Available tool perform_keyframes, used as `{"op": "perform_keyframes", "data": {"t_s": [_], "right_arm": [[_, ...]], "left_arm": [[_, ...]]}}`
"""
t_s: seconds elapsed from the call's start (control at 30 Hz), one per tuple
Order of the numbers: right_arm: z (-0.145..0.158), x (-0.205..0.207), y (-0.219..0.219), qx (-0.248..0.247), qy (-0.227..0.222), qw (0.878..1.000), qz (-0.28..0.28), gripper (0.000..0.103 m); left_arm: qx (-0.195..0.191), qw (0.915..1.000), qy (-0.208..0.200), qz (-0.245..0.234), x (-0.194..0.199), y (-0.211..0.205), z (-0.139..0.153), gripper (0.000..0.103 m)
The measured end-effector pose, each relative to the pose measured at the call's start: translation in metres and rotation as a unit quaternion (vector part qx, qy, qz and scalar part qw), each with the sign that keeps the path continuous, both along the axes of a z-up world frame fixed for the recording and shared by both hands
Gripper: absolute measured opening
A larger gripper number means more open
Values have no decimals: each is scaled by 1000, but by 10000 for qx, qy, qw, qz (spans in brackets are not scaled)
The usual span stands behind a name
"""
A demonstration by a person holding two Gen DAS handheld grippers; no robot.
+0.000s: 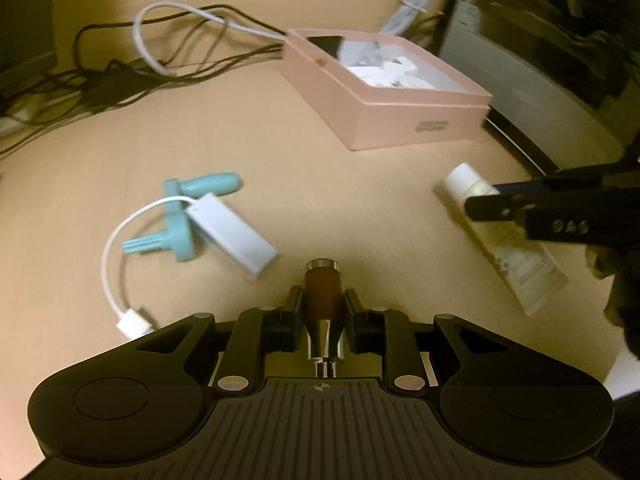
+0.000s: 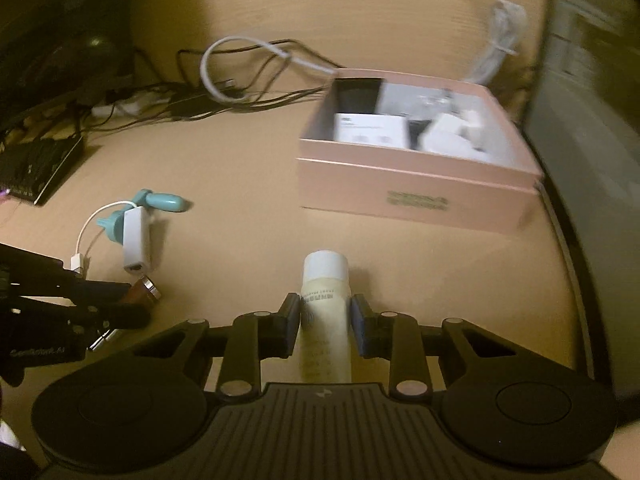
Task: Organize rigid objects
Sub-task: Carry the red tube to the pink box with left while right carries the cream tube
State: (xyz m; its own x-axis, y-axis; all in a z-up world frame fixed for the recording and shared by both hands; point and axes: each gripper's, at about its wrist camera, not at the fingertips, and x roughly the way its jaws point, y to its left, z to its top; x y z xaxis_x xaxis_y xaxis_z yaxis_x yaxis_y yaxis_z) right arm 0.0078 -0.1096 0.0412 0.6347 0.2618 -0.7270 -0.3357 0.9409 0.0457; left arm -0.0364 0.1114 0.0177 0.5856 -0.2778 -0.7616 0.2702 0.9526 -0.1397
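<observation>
left wrist view: my left gripper (image 1: 322,306) has its jaws closed partway around a brown-and-chrome handle (image 1: 321,292), one pad just beside each flank; whether they press it i cannot tell.
handle: lies on the tan desk (image 1: 280,168), chrome cap pointing away from me; in the right wrist view it shows at (image 2: 142,290) between my left fingers.
right wrist view: my right gripper (image 2: 325,318) straddles a cream tube (image 2: 325,320); the left pad looks to touch it, the right pad shows a thin gap, so a firm hold i cannot tell.
tube: flat on the desk, white cap toward the box; in the left wrist view it lies at (image 1: 516,256) under my right fingers (image 1: 504,204).
box: pink box (image 2: 416,192), open, well beyond the tube, holding white packets and a dark item; also at (image 1: 400,116).
adapter: white adapter (image 1: 230,232) with a looped cord, lying across a teal plastic piece (image 1: 180,224), left of the handle.
cables: black and white cables (image 1: 160,60) tangled at the far edge of the desk.
keyboard: dark keyboard (image 2: 36,168) at far left.
</observation>
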Motion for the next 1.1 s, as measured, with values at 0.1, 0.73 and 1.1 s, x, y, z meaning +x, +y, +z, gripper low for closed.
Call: {"op": "perform_keyframes", "data": {"t_s": [0.1,0.73,1.1], "right_arm": [[6,-12,-19,67,-61,9998,-172,27],[31,-48,-96,773,-716,9913,-785,17],[-4,-71,-87,-100,-739,9958,-526,57]], "left_arm": [[-34,9995,43,-304,-2,-14,0,24],[-665,9875,-1390,-329,127,-96,157,24],[-1018,9900,-953,230,134,-81,129,24]]}}
